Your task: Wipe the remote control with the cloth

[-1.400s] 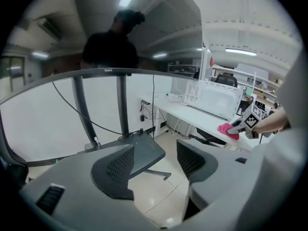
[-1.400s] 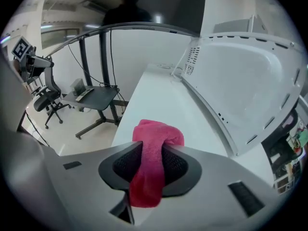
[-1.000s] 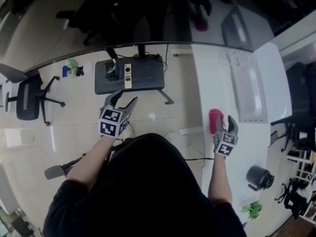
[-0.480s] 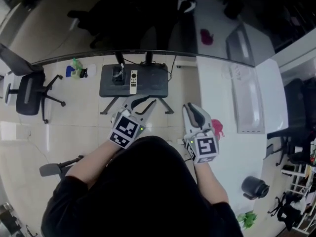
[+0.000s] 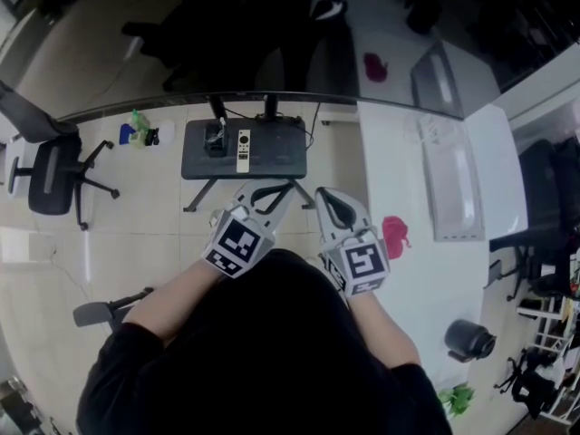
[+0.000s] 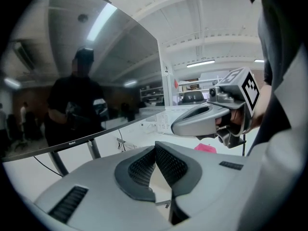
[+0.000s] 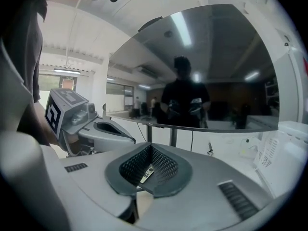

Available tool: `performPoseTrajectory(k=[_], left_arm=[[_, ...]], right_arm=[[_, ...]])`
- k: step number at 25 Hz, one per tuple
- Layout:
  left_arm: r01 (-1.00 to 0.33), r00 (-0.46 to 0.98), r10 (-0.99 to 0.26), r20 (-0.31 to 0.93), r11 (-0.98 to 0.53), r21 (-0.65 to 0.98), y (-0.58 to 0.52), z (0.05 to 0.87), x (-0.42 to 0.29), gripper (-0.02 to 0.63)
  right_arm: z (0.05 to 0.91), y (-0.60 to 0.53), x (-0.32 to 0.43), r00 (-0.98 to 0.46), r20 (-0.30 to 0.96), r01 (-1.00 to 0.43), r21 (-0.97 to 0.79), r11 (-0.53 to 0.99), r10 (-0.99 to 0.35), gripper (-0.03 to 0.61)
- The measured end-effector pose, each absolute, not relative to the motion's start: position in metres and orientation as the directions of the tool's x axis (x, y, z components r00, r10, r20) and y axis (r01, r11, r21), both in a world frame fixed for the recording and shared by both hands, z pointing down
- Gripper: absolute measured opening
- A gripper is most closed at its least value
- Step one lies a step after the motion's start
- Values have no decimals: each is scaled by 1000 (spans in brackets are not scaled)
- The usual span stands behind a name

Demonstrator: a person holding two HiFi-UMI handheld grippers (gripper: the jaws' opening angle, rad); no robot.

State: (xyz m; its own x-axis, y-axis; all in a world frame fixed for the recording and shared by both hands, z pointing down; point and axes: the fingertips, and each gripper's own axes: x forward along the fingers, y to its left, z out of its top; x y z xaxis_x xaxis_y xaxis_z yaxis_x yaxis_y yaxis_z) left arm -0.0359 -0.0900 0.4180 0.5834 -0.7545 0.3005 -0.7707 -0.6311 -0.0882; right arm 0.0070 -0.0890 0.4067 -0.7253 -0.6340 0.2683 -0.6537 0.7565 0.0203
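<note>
Both grippers hang close together in front of the person's black-clad chest, on the near side of the dark table [image 5: 281, 148] and well apart from it. The left gripper [image 5: 279, 190] has its jaws together with nothing between them. Its own view shows the ribbed pads meeting at the tips, with only a small empty notch below. The right gripper [image 5: 326, 199] is likewise closed and empty (the tiny remote seen through its notch in the right gripper view lies far beyond the jaws, not in them).

The white remote control [image 5: 242, 149] lies lengthwise on the dark table, a little left of that table's middle. Just to its left is a small dark object [image 5: 214, 137] that I cannot identify. The pink cloth [image 5: 395, 234] lies crumpled on the white table [image 5: 399, 166], to the right of the dark table and nearer the person, and neither gripper touches it.

Behind the dark table stands a large dark monitor [image 5: 227, 43] on its stand, and its screen mirrors the person and the cloth. An office chair [image 5: 53, 178] sits on the floor well to the left of the dark table.
</note>
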Motion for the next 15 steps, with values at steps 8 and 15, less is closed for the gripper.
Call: performPoseTrajectory(k=[8, 15], left_arm=[[-760, 595, -746, 299, -643, -93, -90, 415, -30, 0], [-745, 611, -733, 299, -660, -94, -88, 413, -23, 0]], right_arm=[[411, -82, 3, -731, 287, -641, 20, 767, -619, 8], [411, -80, 3, -731, 290, -641, 20, 768, -618, 8]])
